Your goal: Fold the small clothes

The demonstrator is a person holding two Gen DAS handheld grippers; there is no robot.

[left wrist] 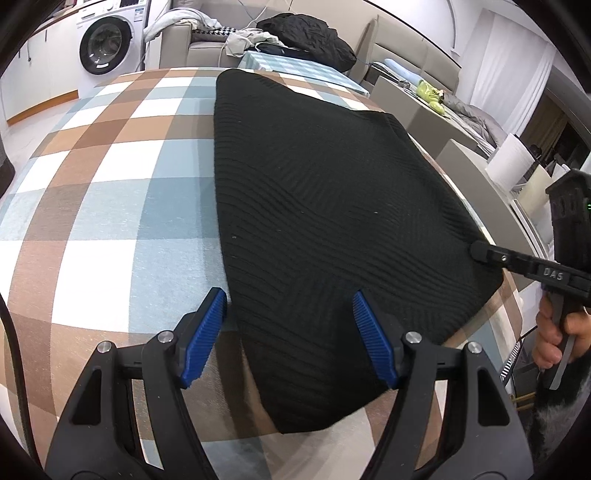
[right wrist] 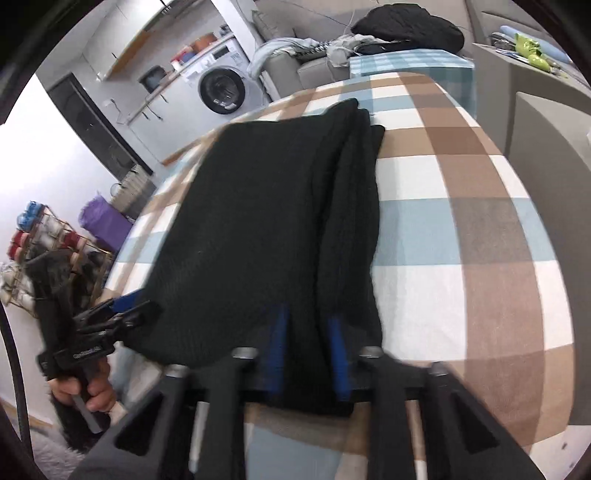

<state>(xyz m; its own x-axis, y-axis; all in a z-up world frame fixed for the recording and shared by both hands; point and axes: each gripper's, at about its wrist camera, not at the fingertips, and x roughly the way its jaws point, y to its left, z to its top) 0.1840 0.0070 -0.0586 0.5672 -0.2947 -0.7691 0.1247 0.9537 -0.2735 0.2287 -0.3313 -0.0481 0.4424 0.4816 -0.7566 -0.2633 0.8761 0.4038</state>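
Observation:
A black ribbed knit garment [left wrist: 325,192] lies folded flat on the checked tablecloth [left wrist: 110,184]. My left gripper [left wrist: 290,306] stands open over its near left edge, one blue pad [left wrist: 218,306] on the cloth and the other on the knit. In the right wrist view the garment [right wrist: 266,221] shows stacked folds along its right side. My right gripper [right wrist: 307,332] is shut on its near edge, with black fabric pinched between the blue pads. From the left wrist view the right gripper [left wrist: 478,253] meets the garment's right edge, a hand holding its grip. The left gripper [right wrist: 125,310] appears at the garment's left corner.
Behind the table are a washing machine [left wrist: 105,46] and a sofa holding a black jacket [left wrist: 306,35] and other clothes. Grey chair backs [left wrist: 424,114] and a paper roll [left wrist: 511,162] stand to the right. A rack of spools [right wrist: 48,236] and a purple bag [right wrist: 107,221] sit on the floor at left.

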